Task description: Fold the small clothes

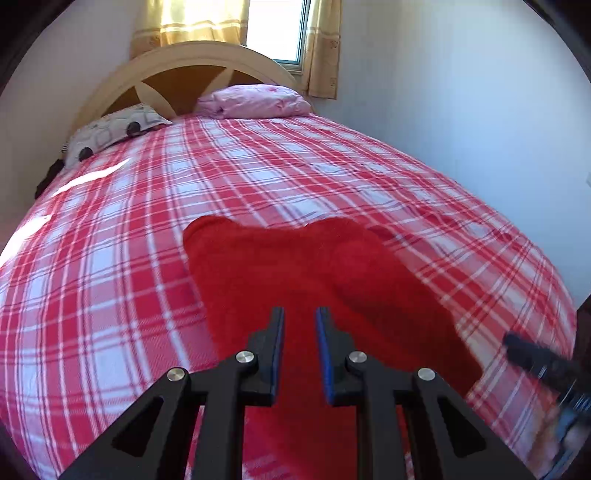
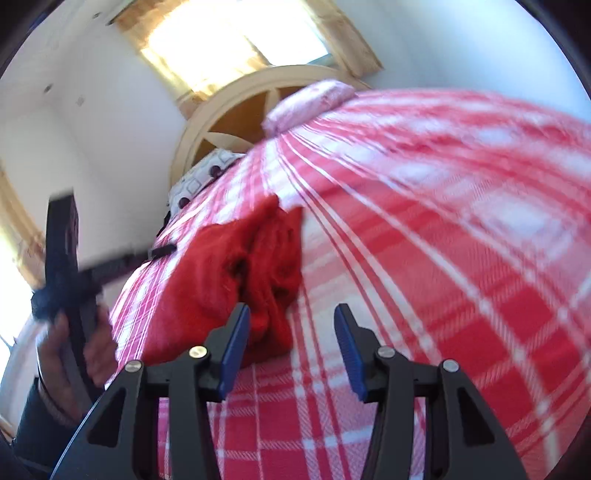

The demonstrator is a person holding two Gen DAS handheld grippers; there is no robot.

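A small red garment [image 1: 306, 280] lies on the red and white checked bedspread [image 1: 129, 258], near the bed's front edge. My left gripper [image 1: 300, 314] hovers over its near part, jaws a little apart and empty. In the right wrist view the red garment [image 2: 221, 288] lies bunched and creased just left of and beyond my right gripper [image 2: 291, 314], which is open and empty above the bedspread [image 2: 443, 258]. The left gripper [image 2: 162, 252] shows there at the left, held by a hand. The right gripper's body shows blurred at the right edge of the left wrist view [image 1: 543, 362].
A pink pillow [image 1: 255, 101] and a patterned white pillow [image 1: 110, 131] lie at the head of the bed by a cream headboard [image 1: 184, 62]. A curtained window [image 1: 273, 29] is behind. A white wall [image 1: 461, 110] runs along the bed's right side.
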